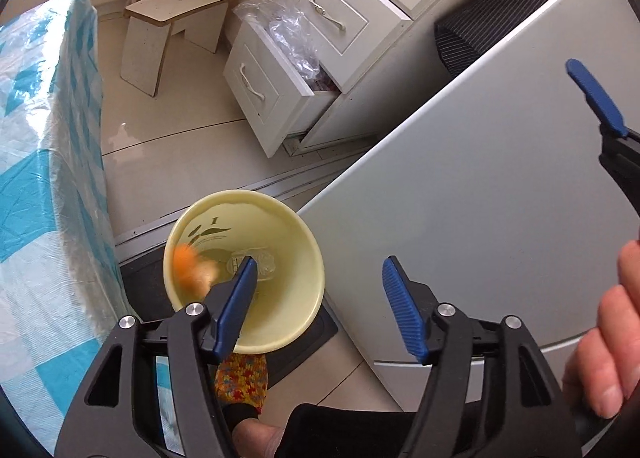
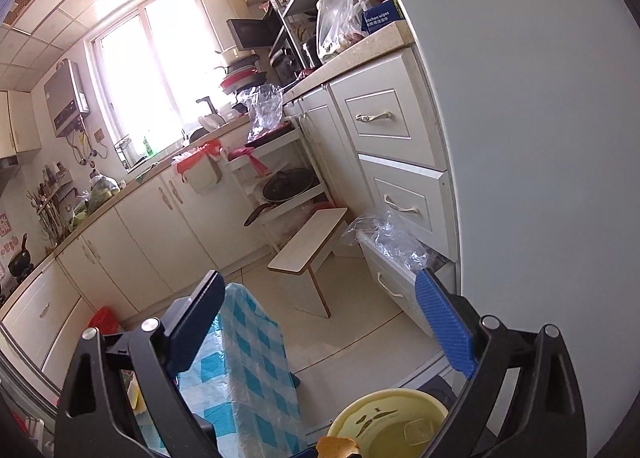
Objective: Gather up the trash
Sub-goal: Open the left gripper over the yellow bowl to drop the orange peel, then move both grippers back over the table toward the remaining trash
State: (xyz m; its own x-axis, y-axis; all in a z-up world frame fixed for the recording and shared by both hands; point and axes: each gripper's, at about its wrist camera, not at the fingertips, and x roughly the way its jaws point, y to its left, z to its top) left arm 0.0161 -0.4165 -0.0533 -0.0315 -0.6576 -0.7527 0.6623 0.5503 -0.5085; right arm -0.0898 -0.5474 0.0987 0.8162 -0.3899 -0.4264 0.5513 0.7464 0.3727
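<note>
Two claws are in play, and both of yours stand open with nothing between the pads. Your left claw hangs over one pale yellow bin on the floor; its left finger overlaps the bin's mouth in the left wrist view, while its right finger sits over the grey-white panel beside the bin. One piece of orange peel, blurred, shows inside the bin just left of that left finger, with one clear plastic scrap lying on the bin's bottom behind the fingertip. Your right claw points out across the kitchen, spread wide; the same bin lies below and between its fingers, the peel at the bin's near rim. One table under a blue checked cloth stands just left of the bin. One white stool sits farther ahead. Three drawers stack to the right of it, the lowest one pulled out with crumpled clear plastic in it.
</note>
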